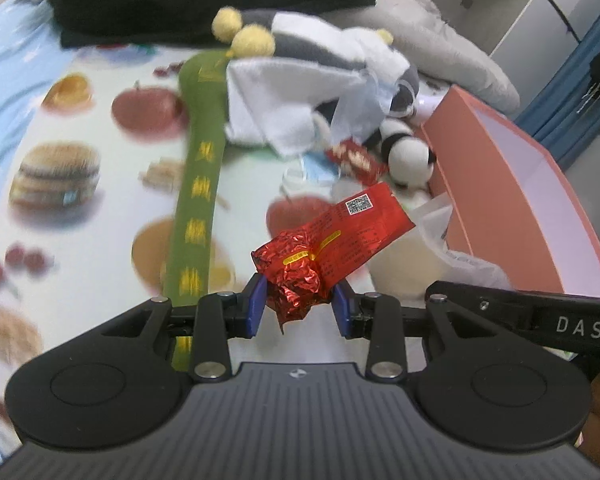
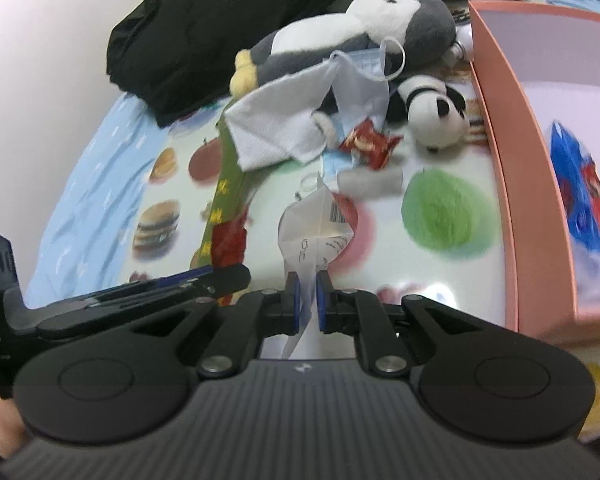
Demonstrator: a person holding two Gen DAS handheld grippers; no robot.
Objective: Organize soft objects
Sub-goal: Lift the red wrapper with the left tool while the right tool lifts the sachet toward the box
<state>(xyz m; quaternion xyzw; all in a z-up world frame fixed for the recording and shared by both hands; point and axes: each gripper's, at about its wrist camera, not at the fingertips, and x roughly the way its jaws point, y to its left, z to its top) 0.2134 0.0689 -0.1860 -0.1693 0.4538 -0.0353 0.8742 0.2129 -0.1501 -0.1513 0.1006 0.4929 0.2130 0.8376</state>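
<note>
Your left hand-held gripper [image 1: 298,307] is clamped on the crumpled end of a red wrapper [image 1: 332,246], lifted above the bed [image 1: 100,160]. Your right hand-held gripper [image 2: 305,298] is nearly closed, pinching a white bag [image 2: 318,236]. Step in hand, by my judgement: carrying both to the pink box [image 2: 512,168], at 2 o'clock. Next move calls for clearing its rim before release.

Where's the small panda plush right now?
In the right wrist view the panda plush lies upper right of centre, beside the pink box, just below the grey penguin plush.
</note>
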